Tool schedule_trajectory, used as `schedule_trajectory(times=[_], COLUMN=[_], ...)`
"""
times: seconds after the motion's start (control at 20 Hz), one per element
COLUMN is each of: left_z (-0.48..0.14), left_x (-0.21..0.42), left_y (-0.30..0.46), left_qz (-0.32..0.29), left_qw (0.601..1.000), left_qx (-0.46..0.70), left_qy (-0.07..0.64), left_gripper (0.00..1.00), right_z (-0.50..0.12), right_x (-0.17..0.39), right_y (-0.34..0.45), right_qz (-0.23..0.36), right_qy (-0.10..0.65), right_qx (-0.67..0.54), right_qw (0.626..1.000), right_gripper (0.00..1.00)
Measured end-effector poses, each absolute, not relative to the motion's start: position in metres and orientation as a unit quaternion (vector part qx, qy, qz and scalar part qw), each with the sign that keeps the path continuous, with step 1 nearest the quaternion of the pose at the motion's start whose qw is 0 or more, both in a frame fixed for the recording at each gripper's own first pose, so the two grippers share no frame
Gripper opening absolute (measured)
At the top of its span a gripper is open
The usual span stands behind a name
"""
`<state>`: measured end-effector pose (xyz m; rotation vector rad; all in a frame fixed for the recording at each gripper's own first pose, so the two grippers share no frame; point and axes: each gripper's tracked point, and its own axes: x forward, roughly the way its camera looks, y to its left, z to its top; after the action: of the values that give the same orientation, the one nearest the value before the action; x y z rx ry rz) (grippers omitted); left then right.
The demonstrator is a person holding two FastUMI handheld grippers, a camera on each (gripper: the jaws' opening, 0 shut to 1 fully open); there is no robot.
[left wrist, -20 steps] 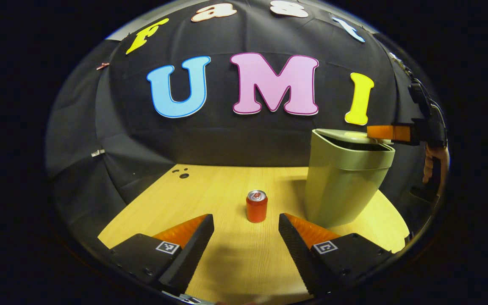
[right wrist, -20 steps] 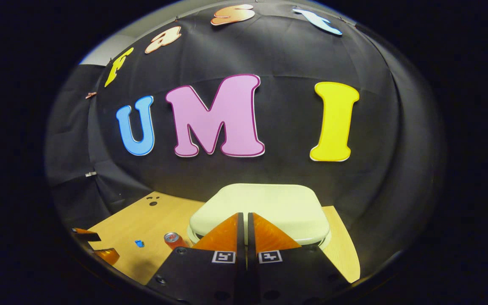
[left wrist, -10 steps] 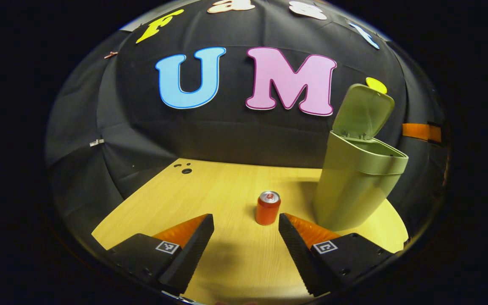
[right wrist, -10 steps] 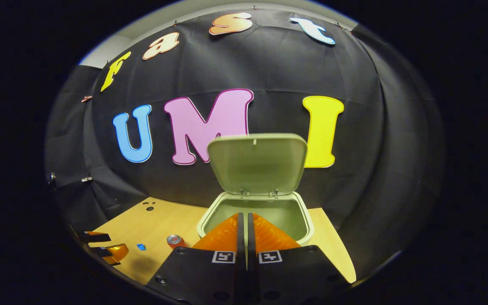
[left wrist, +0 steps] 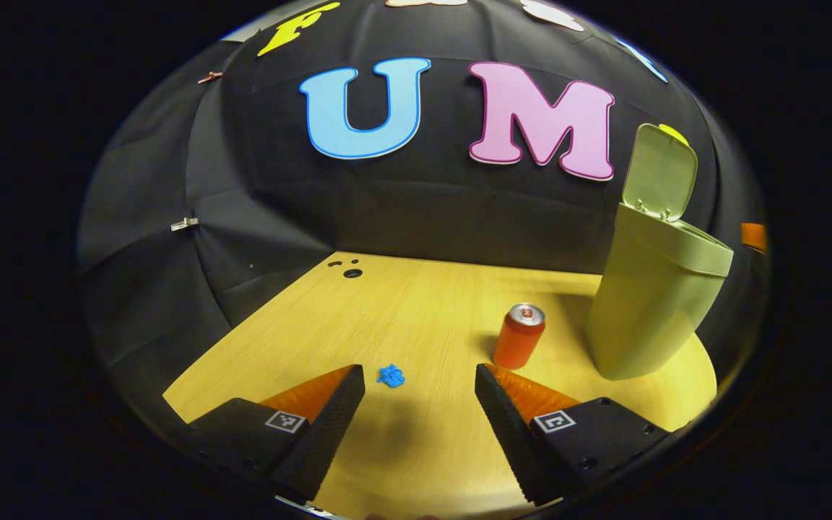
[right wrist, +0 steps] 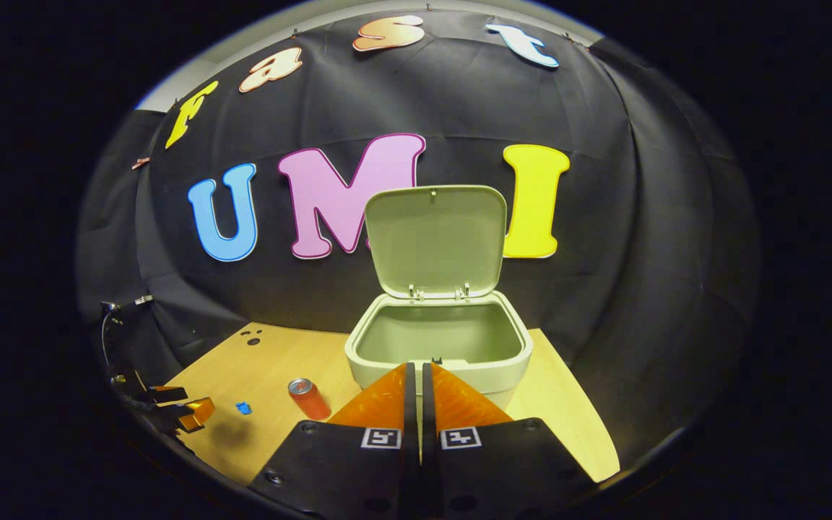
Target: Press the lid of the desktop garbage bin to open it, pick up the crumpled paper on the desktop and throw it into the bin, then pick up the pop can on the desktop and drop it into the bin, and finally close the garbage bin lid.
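smooth plastic bin (right wrist: pixel 439 361) lid (right wrist: pixel 435 240) upright, crumpled paper (left wrist: pixel 391 375), cylindrical can (left wrist: pixel 518 336) — left tool (left wrist: pixel 419 404) released, right tool (right wrist: pixel 417 393) clenched empty

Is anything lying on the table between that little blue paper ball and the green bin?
Yes: the pop can stands upright between the crumpled paper and the bin, apart from both. The left gripper view shows it best.

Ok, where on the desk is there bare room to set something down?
The widest bare stretch of the desk runs from the cable holes toward the paper ball. It is crowded on the bin's side, where the can stands close beside the bin.
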<state>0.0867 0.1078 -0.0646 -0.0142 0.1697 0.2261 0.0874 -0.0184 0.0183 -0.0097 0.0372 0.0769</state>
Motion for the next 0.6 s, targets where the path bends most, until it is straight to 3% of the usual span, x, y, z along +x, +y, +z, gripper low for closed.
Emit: schedule_trajectory(times=[0.4,0.5,0.6], left_z=[-0.104,-0.118,-0.13], left_x=[0.136,0.152,0.166], left_y=[0.129,0.133,0.14], left_qz=[0.102,0.102,0.104], left_qw=[0.986,0.984,0.982], left_qx=[0.008,0.006,0.008], left_qy=[0.129,0.145,0.159], left_gripper=[0.99,0.99,0.99], right_z=[-0.013,-0.022,-0.031], right_x=[0.074,0.069,0.063], right_y=[-0.047,-0.052,-0.058], right_qz=[-0.028,-0.038,-0.049], right_qy=[0.06,0.073,0.084], right_qx=[0.016,0.025,0.031], right_qw=[0.998,0.996,0.995], right_gripper=[0.08,0.25,0.58])
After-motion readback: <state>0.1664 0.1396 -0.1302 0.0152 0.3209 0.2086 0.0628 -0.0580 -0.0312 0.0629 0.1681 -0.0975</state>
